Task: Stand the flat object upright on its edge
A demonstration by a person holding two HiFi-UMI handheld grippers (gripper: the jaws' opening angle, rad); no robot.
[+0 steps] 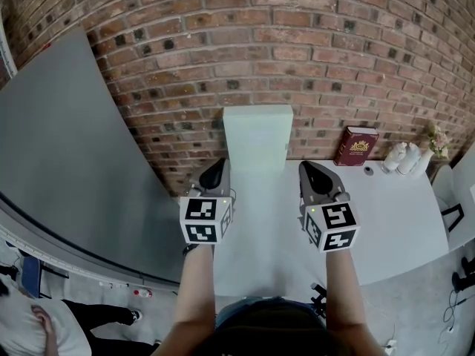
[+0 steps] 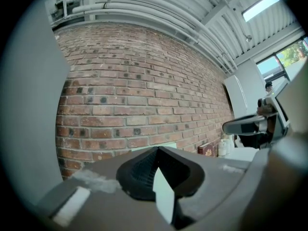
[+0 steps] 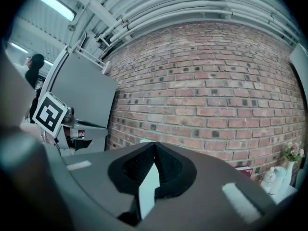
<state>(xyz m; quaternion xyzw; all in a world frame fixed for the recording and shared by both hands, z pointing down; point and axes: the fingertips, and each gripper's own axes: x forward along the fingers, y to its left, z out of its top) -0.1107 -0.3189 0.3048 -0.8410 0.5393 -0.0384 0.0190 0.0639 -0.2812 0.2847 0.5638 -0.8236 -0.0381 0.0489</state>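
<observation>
The flat object is a pale green slab (image 1: 257, 136). It stands upright on the white table (image 1: 386, 213), against the brick wall, straight ahead between my two grippers. Only its top edge (image 2: 166, 144) peeks over the jaws in the left gripper view. My left gripper (image 1: 214, 173) is shut and empty, a little short of the slab's lower left corner. Held level with it, my right gripper (image 1: 315, 176) is also shut and empty, just off the slab's lower right corner. Neither touches the slab. Both gripper views show the jaws closed, left gripper (image 2: 158, 149) and right gripper (image 3: 154, 144), with nothing between them.
A dark red book (image 1: 355, 145) leans on the wall to the right of the slab. Further right stand white bottles (image 1: 402, 157) and a small flower bunch (image 1: 436, 138). A grey panel (image 1: 67, 162) borders the table's left side. A person (image 3: 32, 66) stands far off to the left.
</observation>
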